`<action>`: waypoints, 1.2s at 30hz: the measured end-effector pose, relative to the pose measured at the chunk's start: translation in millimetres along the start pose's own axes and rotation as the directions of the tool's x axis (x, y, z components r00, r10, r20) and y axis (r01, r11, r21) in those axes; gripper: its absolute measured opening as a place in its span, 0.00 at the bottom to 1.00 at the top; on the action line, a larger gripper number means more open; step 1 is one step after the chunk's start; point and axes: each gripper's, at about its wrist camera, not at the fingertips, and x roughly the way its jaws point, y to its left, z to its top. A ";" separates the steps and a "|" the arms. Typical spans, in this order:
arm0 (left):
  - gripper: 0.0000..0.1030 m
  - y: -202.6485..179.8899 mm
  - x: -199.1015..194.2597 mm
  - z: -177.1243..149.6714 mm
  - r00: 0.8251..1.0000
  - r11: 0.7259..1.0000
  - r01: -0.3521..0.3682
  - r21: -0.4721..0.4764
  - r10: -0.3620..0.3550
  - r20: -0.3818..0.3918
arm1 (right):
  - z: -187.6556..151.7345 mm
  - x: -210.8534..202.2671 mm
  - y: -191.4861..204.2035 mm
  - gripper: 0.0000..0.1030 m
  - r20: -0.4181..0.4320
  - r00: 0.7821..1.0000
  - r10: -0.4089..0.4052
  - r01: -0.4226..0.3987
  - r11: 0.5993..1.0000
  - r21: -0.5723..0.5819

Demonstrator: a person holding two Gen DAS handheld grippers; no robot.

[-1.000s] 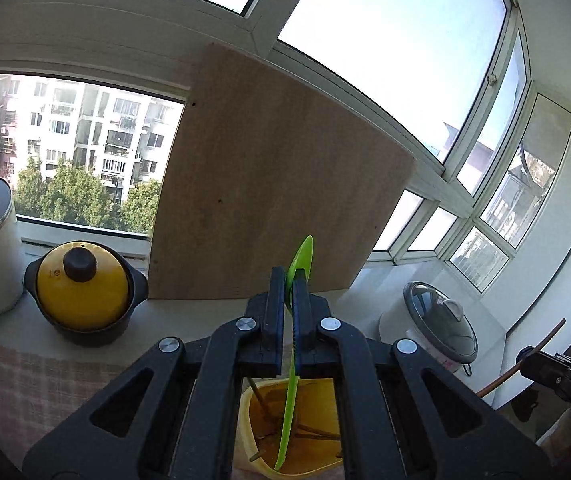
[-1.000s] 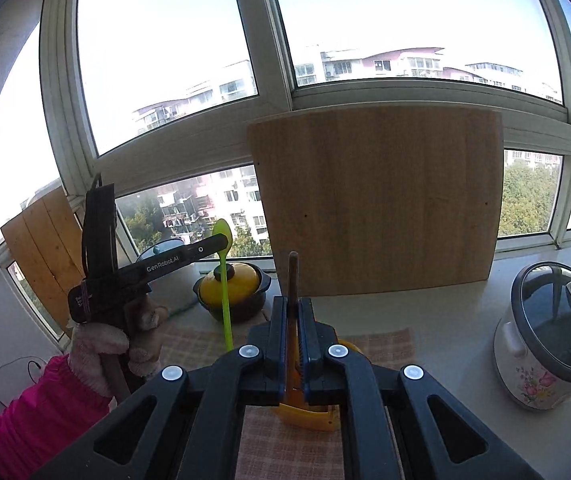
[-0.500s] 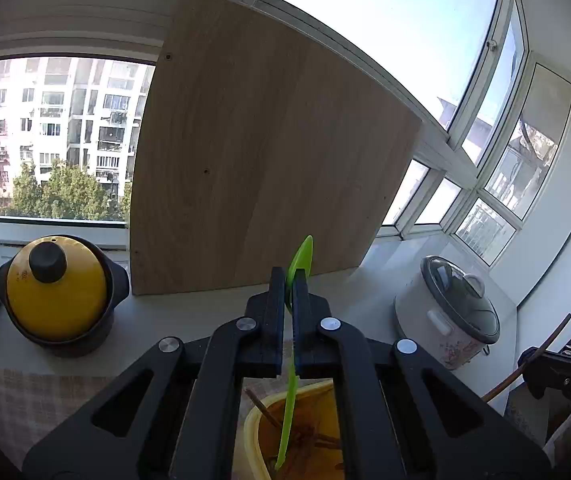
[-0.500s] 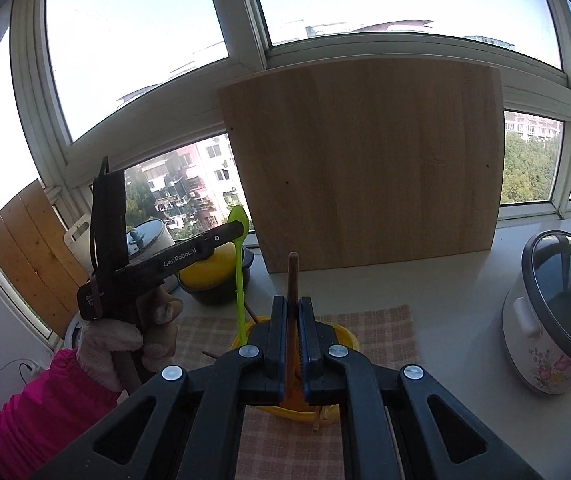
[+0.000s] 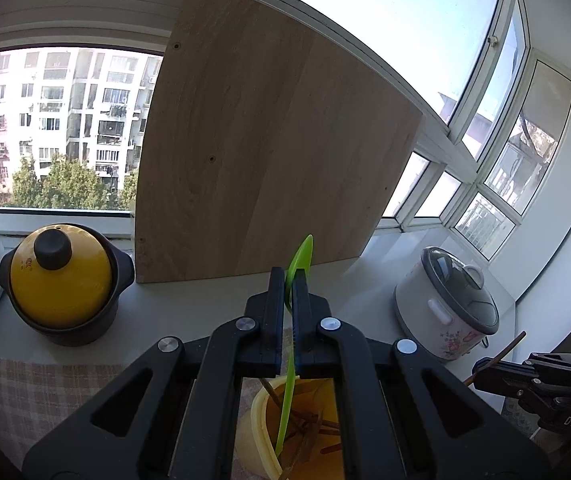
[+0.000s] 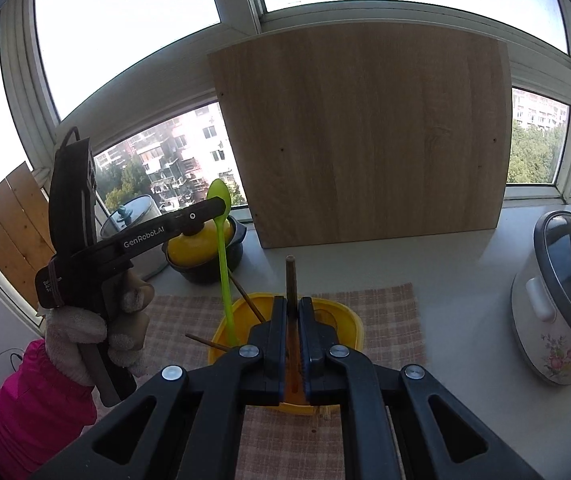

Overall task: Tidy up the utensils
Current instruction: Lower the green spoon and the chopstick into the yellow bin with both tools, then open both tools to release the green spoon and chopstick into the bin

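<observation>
A white sill under bay windows carried a checked mat (image 6: 365,312), with a wooden board (image 6: 365,140) leaning beyond both jaws and bare counter (image 6: 425,264) between. The left gripper (image 5: 288,280) pinched a green spoon (image 5: 291,344) upright, bowl above the jaws, handle down in the yellow holder (image 5: 257,432) (chopsticks inside). The right gripper (image 6: 292,308) clamped an upright brown wooden stick (image 6: 291,280) over it.

A wooden board (image 6: 361,140) leans against the window at twelve o'clock. A yellow-lidded pot (image 5: 61,280) sits at nine o'clock, a flowered rice cooker (image 6: 561,300) at three, and a checked cloth (image 6: 365,308) covers the counter (image 6: 425,260).
</observation>
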 end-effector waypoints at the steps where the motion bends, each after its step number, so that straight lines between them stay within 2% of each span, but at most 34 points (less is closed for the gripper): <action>1: 0.01 0.6 -0.1 -0.6 1.000 1.000 -0.001 -0.003 0.001 -0.003 | -0.1 0.9 0.8 0.06 -0.002 1.000 -0.002 0.002 1.000 -0.003; 3: 0.01 1.1 -0.2 -1.8 1.000 1.000 -0.001 -0.006 0.001 -0.012 | -0.9 2.3 2.4 0.06 -0.008 1.000 -0.005 0.005 1.000 -0.005; 6: 0.01 1.2 -2.2 -3.5 1.000 1.000 -0.002 -0.004 0.001 -0.022 | -2.5 3.3 3.2 0.16 -0.011 1.000 -0.007 0.007 1.000 -0.005; 10: 0.01 0.2 -4.7 -6.8 1.000 1.000 -0.003 -0.012 0.003 -0.030 | -4.7 3.7 3.3 0.20 -0.018 1.000 -0.012 0.012 1.000 -0.008; 12: 0.05 0.2 -6.7 -8.9 0.999 1.000 0.000 -0.018 -0.001 -0.035 | -6.8 3.7 3.4 0.24 -0.018 1.000 -0.015 0.015 1.000 -0.007; 14: 0.16 -1.5 -8.9 -9.7 0.999 1.000 0.004 -0.016 -0.005 -0.038 | -9.3 2.0 3.4 0.25 -0.019 1.000 -0.015 0.015 1.000 -0.003; 16: 0.19 -4.0 -11.6 -11.7 0.999 1.000 -0.001 -0.008 0.001 -0.039 | -12.2 0.5 3.1 0.27 -0.020 1.000 -0.016 0.016 1.000 0.001; 23: 0.19 -8.4 -26.1 -19.4 0.999 1.000 -0.007 -0.009 0.007 -0.038 | -22.6 -7.1 5.3 0.30 -0.025 1.000 -0.014 0.014 1.000 0.006; 27: 0.19 -7.5 -38.1 -26.3 0.999 1.000 -0.020 -0.012 0.019 -0.038 | -30.2 -12.6 8.8 0.38 -0.020 1.000 -0.014 0.014 1.000 0.004; 35: 0.19 0.3 -73.9 -43.8 0.998 0.998 -0.065 -0.022 0.064 -0.028 | -49.6 -23.5 21.1 0.40 -0.014 1.000 0.007 -0.007 1.000 -0.009; 36: 0.19 1.1 -79.2 -46.7 0.997 0.997 -0.074 -0.019 0.073 -0.027 | -52.1 -24.3 22.6 0.49 -0.013 1.000 0.014 -0.014 1.000 -0.012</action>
